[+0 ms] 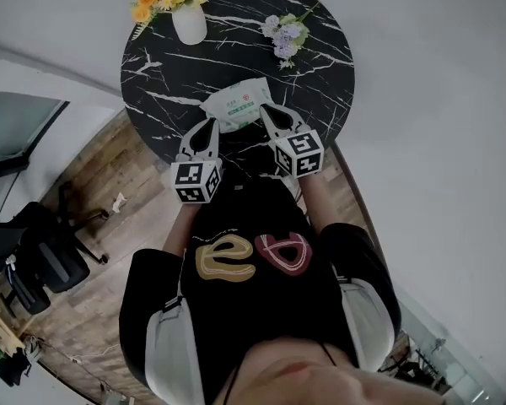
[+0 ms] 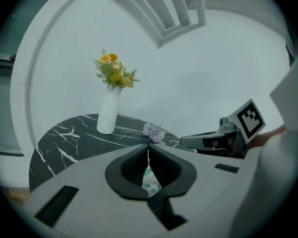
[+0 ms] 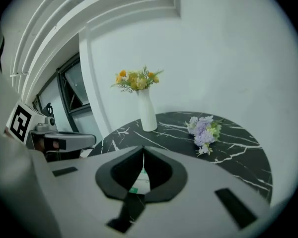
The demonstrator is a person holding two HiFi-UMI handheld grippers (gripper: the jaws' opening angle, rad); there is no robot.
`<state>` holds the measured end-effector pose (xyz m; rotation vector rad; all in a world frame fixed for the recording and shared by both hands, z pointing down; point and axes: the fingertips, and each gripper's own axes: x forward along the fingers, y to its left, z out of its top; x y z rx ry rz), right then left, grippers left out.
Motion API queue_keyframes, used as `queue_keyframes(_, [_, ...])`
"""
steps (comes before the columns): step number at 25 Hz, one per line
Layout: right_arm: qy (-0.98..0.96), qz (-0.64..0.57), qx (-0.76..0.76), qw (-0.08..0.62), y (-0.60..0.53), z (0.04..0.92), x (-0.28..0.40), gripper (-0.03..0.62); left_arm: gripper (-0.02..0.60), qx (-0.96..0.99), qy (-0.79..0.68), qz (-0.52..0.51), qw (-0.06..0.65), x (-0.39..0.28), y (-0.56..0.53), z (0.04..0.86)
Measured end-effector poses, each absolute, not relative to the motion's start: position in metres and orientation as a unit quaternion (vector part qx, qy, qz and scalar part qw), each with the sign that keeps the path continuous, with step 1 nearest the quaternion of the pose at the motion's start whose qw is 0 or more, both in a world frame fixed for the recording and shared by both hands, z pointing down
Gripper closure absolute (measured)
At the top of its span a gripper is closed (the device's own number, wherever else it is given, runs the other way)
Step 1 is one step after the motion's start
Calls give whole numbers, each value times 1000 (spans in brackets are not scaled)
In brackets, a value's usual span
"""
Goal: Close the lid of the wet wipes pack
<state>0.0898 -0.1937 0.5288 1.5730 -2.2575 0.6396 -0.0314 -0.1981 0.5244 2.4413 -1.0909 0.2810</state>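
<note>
Carrying everything: a round black marbled tabletop [image 1: 320,74]. Poised over its near edge, side by side: left gripper [image 1: 211,125] and right gripper [image 1: 264,110], each with jaws pressed together on nothing, tips angled down at the near corners of the target. Probably held that way to serve as blunt pushers for pressing a lid flat, not for grasping. Lying flat just beyond those tips, near-centre and within easy reach: the wet wipes pack [image 1: 230,108], printed face up; touching the tips or not, impossible to say. Kept well apart on the far side, out of the working area: white vase [image 1: 189,24] far left, purple flower sprig [image 1: 285,36] far right. Long axis of the pack: left to right, slightly skewed, broad side toward the person. Lid position too small to make out.
</note>
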Motion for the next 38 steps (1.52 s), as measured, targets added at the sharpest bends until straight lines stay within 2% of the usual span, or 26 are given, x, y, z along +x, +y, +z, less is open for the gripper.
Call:
queue_keyframes(12, [-763,125,623,113,-147,493,74,583,563,908,-374,76,172,-40,-167,495])
queue_keyframes(26, [-752,107,637,136,-133,499,55,583,563,916,-367,64,146,-47,-157,491])
queue_keyframes(38, [-757,95,634,129,-138,498,45,583,563,920,-366,63,127,-53,-156,483])
